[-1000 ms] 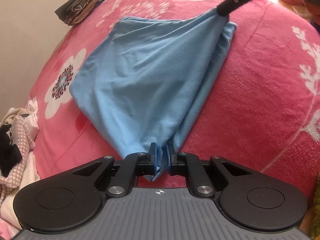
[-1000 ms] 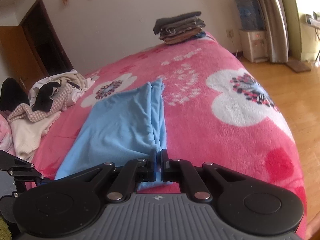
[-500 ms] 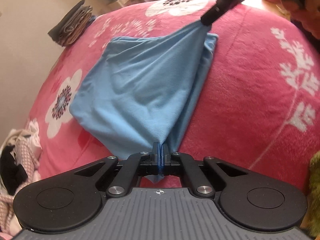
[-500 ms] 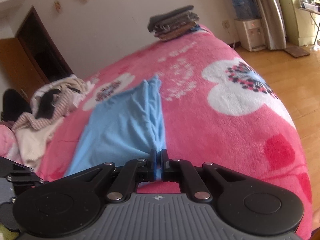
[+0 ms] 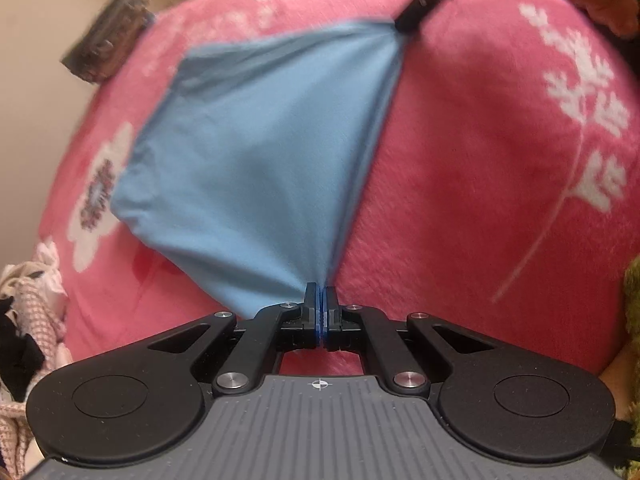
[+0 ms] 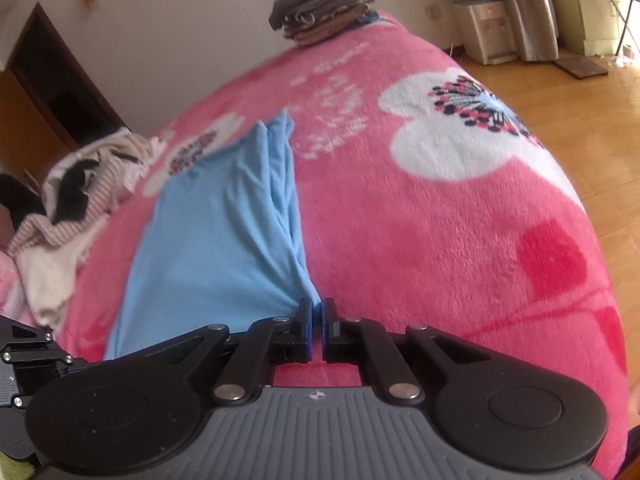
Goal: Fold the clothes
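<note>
A light blue cloth (image 5: 260, 160) lies spread on the pink floral blanket (image 5: 480, 200). Its near edge is lifted and stretched taut between my two grippers. My left gripper (image 5: 321, 294) is shut on one corner of the cloth, at the bottom of the left wrist view. The right gripper (image 5: 400, 24) shows there at the top right, pinching the far corner. In the right wrist view, the right gripper (image 6: 317, 308) has a bunched corner of the blue cloth (image 6: 216, 248) between its pads. Its jaws are opening slightly. Part of the left gripper (image 6: 24, 360) shows at the lower left.
A stack of folded clothes (image 6: 324, 8) sits at the bed's far corner by the wall. A loose pile of unfolded clothes (image 6: 80, 192) lies at the left of the bed. Wooden floor (image 6: 580, 92) and a water dispenser (image 6: 488, 28) lie beyond the bed's right edge.
The left jaws went from a small gap to fully shut on the cloth corner. The cloth's edge between the two grippers has pulled straighter and tauter. Both wrists have rolled a little.
</note>
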Motion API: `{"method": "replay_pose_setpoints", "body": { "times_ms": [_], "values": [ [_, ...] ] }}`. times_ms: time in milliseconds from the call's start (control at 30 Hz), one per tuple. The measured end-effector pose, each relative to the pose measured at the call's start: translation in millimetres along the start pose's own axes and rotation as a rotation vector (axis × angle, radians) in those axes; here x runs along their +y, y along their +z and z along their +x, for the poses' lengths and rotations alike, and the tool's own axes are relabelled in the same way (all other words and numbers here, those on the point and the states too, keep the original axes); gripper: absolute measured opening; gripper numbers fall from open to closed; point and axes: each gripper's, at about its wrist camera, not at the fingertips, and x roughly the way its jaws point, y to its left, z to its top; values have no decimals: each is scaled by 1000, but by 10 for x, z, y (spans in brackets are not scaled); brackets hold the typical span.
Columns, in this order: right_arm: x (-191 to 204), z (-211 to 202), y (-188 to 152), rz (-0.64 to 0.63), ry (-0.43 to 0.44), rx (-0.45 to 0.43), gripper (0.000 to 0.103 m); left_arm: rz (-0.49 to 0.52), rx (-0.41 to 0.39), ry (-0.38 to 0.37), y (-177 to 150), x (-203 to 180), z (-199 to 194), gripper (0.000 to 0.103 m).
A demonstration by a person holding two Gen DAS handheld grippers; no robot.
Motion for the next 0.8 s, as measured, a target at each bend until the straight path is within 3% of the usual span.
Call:
{"method": "replay_pose_setpoints", "body": {
  "times_ms": [100, 200, 333, 433, 500, 600, 667, 733, 800],
  "values": [
    [-40, -11, -8, 21, -20, 8, 18, 26, 10, -17, -19, -40, -54, 2],
    [-130, -163, -32, 65, -72, -22, 21, -1, 1, -50, -63, -8, -177, 7],
    [-188, -402, -27, 106, -75, -120, 21, -138, -40, -54, -127, 197, -290, 7],
    [-39, -407, 14, 43, -27, -155, 21, -244, -97, -49, -127, 363, -299, 7],
    [144, -312, 35, -35, 0, -143, 21, -300, -117, -66, -79, 432, -204, 7],
    [410, -128, 21, -156, 24, -107, 21, -331, -4, -78, -28, 480, 124, 7],
    [490, 30, -28, -200, -7, -61, 21, -349, 23, -87, -29, 502, 205, 7],
    [461, 175, -89, -214, -72, 8, 12, -365, 30, -96, -45, 520, 228, 7],
    [397, 129, -113, -198, -81, 22, 10, -374, 28, -102, -72, 532, 223, 7]
  ]
}}
